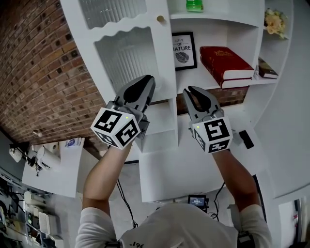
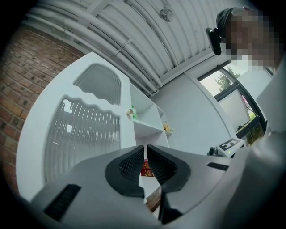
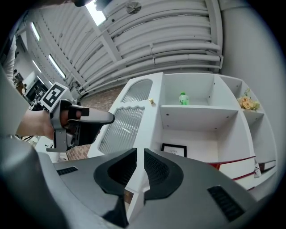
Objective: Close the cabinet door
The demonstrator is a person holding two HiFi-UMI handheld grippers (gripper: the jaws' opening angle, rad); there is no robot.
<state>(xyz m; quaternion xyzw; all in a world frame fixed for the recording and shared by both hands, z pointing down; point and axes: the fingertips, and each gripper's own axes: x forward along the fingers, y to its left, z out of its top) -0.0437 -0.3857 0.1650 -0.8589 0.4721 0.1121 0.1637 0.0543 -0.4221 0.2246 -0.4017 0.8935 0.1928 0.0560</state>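
"NATURE" on the framed print

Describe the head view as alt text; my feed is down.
The left gripper and right gripper, both empty with jaws closed, are raised before a white cabinet whose ribbed-glass door stands open at left. A red book and a framed print sit on its shelves.

Bright, even daylight, soft shadows, strong fisheye bending — dark vignetted corners, nearest gripper parts blurred

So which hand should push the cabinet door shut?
Probably left. The left gripper is right in front of the cabinet door, while the right gripper points at the open shelves.
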